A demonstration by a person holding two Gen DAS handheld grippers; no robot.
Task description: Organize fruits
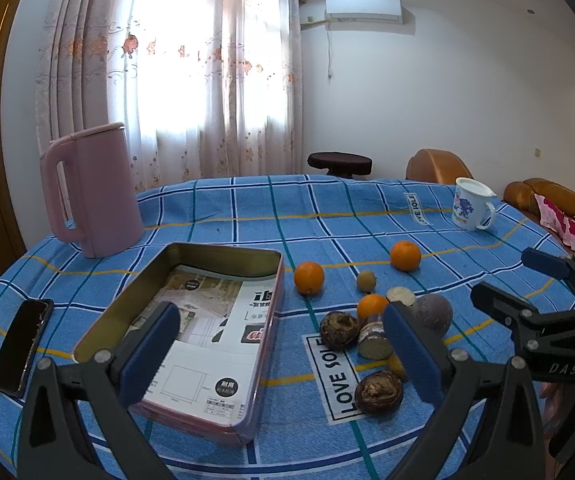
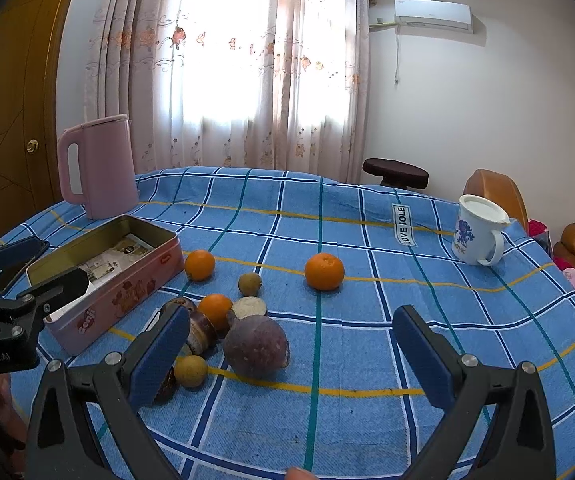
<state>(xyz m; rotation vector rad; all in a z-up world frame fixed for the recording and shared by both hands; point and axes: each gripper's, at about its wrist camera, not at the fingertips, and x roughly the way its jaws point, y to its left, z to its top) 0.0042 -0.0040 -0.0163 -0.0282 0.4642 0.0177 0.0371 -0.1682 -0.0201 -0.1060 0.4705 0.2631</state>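
Observation:
A pink open tin box (image 1: 207,320) (image 2: 119,280) with printed paper inside lies on the blue checked tablecloth. Right of it sit three oranges (image 1: 308,277) (image 1: 405,255) (image 2: 324,271), a purple passion fruit (image 2: 256,346) (image 1: 431,314), dark brown round fruits (image 1: 338,330) (image 1: 378,392) and small tan longans (image 2: 190,370) (image 1: 366,281). My left gripper (image 1: 279,352) is open, above the box's near right corner. My right gripper (image 2: 291,356) is open, hovering just over the passion fruit and cloth. Each gripper shows at the edge of the other's view.
A pink kettle (image 1: 93,196) (image 2: 97,168) stands at the far left. A black phone (image 1: 21,346) lies left of the box. A white mug (image 1: 472,209) (image 2: 477,230) stands at the far right. Brown sofa and stool lie beyond the table.

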